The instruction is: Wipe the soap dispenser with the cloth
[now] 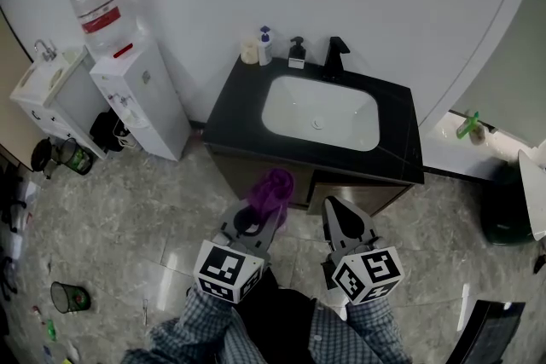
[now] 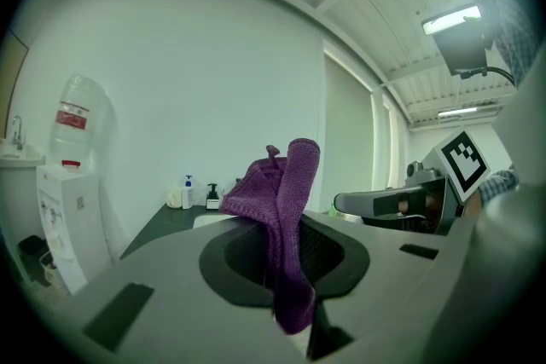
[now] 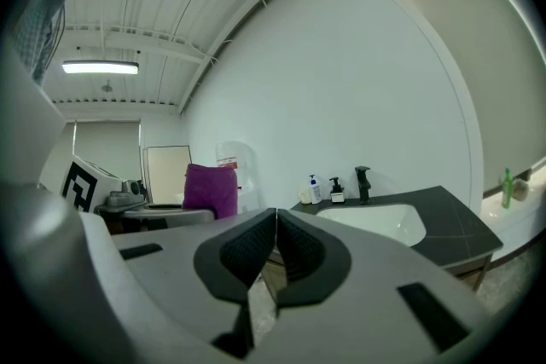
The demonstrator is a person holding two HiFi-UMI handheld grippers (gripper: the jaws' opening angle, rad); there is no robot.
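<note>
Cloth in hand, a person stands before a black vanity [image 1: 401,132] with a gripper in each hand, the wiping not yet begun. The left gripper [image 1: 258,219] has its jaws clamped on a purple cloth [image 1: 273,187], which stands up between the pads and folds over at the top. The right gripper [image 1: 339,216] has its jaws pressed together with nothing between them. The task's thing is at the far edge of the countertop, against the wall. There a dark dispenser [image 1: 297,53] stands upright, its long axis vertical, just at 9 o'clock of the faucet [image 1: 334,57]. A white pump bottle [image 1: 265,44] stands next along at the dispenser's own 9 o'clock. Which of the two pump bottles the task means cannot be told from here. In the head view both lie at about 12 o'clock from the cloth-bearing left gripper and nearer 11 o'clock from the right one. They are well apart from both grippers, with the sink [image 1: 320,111] between. The left gripper is the nearer and carries the cloth, so the coming move looks like a straight reach forward across the sink's left side. The free right gripper is placed to steady the bottle by its body, should the wipe threaten to tip it. A water cooler [image 1: 141,89] stands at 9 o'clock of the vanity.
</note>
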